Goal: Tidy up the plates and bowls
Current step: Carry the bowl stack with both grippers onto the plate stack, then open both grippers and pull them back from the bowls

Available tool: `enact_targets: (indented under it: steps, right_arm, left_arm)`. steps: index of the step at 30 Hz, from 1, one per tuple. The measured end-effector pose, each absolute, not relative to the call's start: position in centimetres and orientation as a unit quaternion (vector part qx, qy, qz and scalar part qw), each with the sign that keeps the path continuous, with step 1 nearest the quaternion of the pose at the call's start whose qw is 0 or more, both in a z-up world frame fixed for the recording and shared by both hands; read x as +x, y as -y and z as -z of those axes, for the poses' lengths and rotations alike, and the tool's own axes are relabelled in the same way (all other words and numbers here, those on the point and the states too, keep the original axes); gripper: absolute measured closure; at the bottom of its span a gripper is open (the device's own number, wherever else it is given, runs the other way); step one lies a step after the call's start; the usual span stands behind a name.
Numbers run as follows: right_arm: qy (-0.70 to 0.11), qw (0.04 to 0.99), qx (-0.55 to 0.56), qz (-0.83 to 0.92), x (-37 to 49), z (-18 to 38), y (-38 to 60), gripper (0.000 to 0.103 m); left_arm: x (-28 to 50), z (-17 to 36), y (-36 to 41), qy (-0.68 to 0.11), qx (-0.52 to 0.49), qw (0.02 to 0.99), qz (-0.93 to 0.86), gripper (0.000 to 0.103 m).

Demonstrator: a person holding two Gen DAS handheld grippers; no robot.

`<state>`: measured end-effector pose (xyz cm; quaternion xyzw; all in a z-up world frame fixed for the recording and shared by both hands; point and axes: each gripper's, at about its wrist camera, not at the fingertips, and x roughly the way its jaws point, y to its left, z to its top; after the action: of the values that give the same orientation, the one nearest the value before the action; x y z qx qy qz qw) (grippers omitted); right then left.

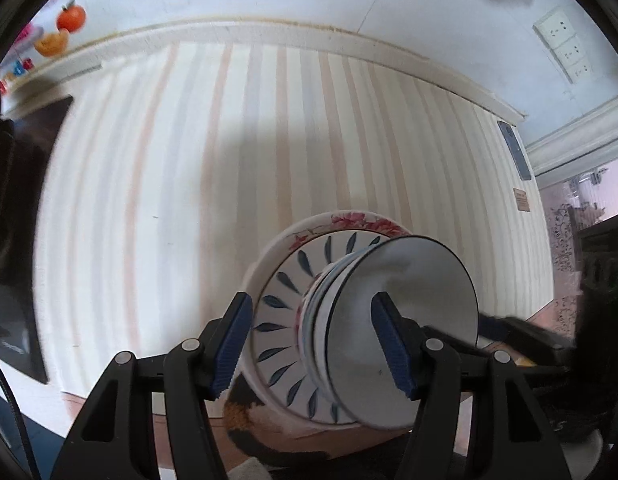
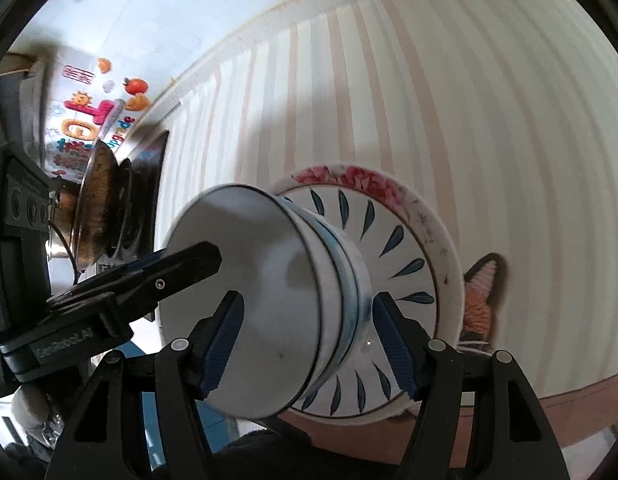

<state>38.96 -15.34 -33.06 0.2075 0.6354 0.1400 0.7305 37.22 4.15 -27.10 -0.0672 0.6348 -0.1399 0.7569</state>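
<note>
Here, stacked bowls (image 1: 389, 332) on plates (image 1: 281, 320) sit between both open grippers, left (image 1: 313, 348) and right (image 2: 309, 344), untouched.

A stack of bowls (image 1: 389, 332) is seen nested on a leaf-patterned plate (image 1: 285, 320), which lies on a larger floral plate (image 1: 349, 220). The left gripper (image 1: 313, 348) is held over the stack with its jaws apart; the far pad is placed inside the top bowl. A striped cloth (image 1: 229, 160) is spread beyond.

White bowls (image 2: 245, 300); blue-leaf plate (image 2: 405, 248); pink-flowered plate (image 2: 349, 178).
</note>
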Motion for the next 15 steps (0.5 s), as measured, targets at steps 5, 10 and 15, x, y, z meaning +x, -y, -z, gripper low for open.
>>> enact_targets:
  steps: [5,10,15]
  right_arm:
    - [-0.611,0.765,0.168,-0.114,37.4,29.1,15.0,0.009]
    - [-0.583,0.799,0.124,-0.078,34.9,24.9,14.6,0.007]
    - [-0.549,0.826,0.107,-0.069,31.9,21.1,14.4,0.006]
  left_arm:
    - [35.4,23.9,-4.9,-0.595,-0.046,0.793,0.123,0.013]
    - [33.2,20.9,-5.7,-0.563,-0.052,0.818,0.106,0.01]
    - [30.0,18.2,-6.0,-0.535,-0.055,0.838,0.094,0.01]
